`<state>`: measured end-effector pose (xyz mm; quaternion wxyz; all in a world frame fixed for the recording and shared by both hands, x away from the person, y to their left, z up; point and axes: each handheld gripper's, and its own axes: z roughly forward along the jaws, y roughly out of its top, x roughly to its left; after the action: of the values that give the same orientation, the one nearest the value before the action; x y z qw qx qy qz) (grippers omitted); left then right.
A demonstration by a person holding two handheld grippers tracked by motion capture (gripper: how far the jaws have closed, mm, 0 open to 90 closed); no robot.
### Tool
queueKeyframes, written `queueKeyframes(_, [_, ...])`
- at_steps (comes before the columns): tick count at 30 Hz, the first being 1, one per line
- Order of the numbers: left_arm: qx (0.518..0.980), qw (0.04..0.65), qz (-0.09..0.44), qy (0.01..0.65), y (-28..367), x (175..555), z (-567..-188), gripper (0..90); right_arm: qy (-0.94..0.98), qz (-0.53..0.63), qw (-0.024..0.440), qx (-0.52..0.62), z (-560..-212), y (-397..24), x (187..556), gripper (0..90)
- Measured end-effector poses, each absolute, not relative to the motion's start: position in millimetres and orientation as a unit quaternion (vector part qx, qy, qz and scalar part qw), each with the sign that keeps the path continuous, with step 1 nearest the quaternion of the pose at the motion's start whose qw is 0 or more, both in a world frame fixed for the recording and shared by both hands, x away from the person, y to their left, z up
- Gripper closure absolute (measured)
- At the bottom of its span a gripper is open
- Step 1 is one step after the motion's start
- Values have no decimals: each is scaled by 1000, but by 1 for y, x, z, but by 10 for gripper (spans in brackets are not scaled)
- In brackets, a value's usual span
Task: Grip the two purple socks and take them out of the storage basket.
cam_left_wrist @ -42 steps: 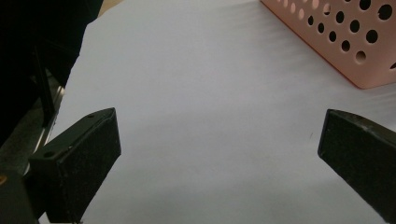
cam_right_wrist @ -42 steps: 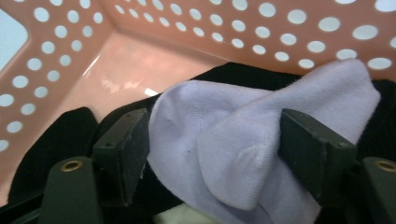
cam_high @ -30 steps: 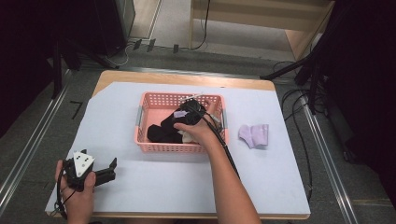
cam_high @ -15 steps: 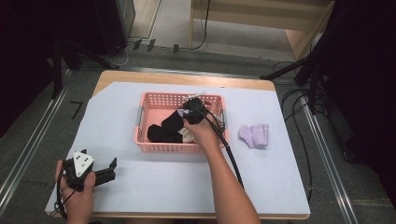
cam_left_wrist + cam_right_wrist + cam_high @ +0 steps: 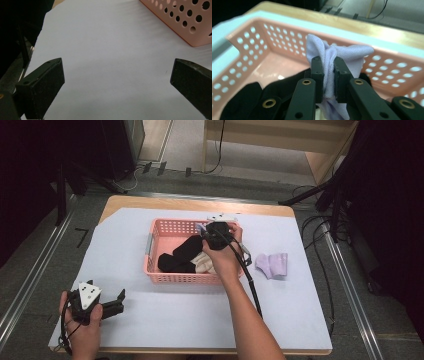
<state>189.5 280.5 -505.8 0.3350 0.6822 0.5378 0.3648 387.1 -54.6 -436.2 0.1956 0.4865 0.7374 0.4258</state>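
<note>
A pink perforated basket [image 5: 150, 245] stands mid-table, holding black socks [image 5: 182, 255] and a cream one [image 5: 202, 261]. My right gripper [image 5: 204, 233] hangs over the basket's back right part. Its jaws have just closed, and in the right gripper view my right gripper [image 5: 328, 67] is shut on a bunched lavender sock [image 5: 329, 52], lifted above the black cloth [image 5: 244, 100] and the basket wall [image 5: 249, 42]. My left gripper [image 5: 119, 301] rests at the table's front left, and in its own view my left gripper [image 5: 117, 82] stands open over bare white cover.
Another lavender sock [image 5: 272, 265] lies on the white cover right of the basket. A basket corner [image 5: 185, 22] shows ahead of the left gripper. Cables and stands lie on the floor past the table's right edge.
My right hand has risen and shifted toward the basket's back right, taking a lavender sock up with it. The left hand has stayed put.
</note>
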Motion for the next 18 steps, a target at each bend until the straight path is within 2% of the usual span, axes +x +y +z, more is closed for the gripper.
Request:
queueKeyframes(9, [683, 333, 367, 536, 281, 190, -506, 1, 701, 472, 232, 482, -413, -90, 374, 808])
queueKeyframes(18, [682, 334, 366, 537, 280, 189, -506, 1, 673, 486, 259, 495, -409, -130, 368, 807])
